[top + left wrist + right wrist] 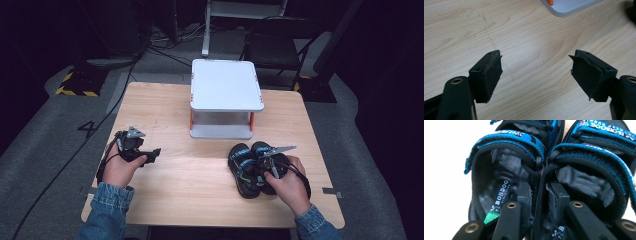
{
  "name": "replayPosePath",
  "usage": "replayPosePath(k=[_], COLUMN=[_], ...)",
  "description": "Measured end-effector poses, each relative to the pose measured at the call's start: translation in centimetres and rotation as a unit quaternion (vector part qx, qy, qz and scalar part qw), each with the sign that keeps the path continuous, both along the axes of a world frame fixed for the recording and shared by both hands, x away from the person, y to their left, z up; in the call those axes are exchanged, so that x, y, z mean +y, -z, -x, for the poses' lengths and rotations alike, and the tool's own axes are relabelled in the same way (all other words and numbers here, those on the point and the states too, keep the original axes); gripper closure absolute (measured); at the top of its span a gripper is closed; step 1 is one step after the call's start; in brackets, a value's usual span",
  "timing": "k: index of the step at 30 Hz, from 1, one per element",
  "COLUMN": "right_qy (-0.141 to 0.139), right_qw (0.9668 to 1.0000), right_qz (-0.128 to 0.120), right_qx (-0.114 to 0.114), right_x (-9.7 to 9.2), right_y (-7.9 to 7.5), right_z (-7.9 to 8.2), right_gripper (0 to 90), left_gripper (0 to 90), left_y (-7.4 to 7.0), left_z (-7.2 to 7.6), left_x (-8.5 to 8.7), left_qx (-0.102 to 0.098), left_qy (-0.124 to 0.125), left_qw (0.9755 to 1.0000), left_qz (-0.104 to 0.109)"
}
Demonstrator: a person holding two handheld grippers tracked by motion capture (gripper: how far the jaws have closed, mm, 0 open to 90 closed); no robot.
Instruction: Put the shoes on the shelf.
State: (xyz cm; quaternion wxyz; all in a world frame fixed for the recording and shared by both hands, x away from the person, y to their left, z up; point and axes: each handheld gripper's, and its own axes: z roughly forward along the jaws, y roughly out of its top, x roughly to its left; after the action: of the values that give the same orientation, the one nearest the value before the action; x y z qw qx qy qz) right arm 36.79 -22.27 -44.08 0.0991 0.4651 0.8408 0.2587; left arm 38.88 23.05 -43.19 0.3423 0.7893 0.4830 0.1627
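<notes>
Where pads pinch, sandal sides hidden.

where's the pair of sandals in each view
High view: pair of sandals lower right of table, under the right claw.
Left gripper view: dark blur at the top right corner, cannot tell.
Right gripper view: sandals side by side, claw pinching their inner edges.
Shared landmark: white shelf.
</notes>
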Motion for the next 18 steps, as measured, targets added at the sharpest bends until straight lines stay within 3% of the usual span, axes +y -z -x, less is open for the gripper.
replayPosePath(k=[9,13,18], right_qy=[-0.004,-0.012,-0.022], right_qw=[1.0000,0.9997,0.9985], right_qz=[0.000,-0.021,-0.042], right_qx=[-0.003,0.002,-0.027], right_x=[-0.2,0.1,1.5], right_y=[-0.4,-1.0,-2.5], right_z=[-0.2,-0.8,-1.8], right_gripper=[80.4,80.5,80.5], left_gripper=[24.6,24.7,25.3], left_y=[-0.1,0.0,-0.2], left_z=[0.5,1.4,2.9], left_x=[0.4,1.2,2.4], left_qx=[-0.004,-0.005,-0.009], left_qy=[-0.007,-0.020,-0.038], left_qw=[1.0000,0.9998,0.9992], left_qz=[0.001,0.000,0.002])
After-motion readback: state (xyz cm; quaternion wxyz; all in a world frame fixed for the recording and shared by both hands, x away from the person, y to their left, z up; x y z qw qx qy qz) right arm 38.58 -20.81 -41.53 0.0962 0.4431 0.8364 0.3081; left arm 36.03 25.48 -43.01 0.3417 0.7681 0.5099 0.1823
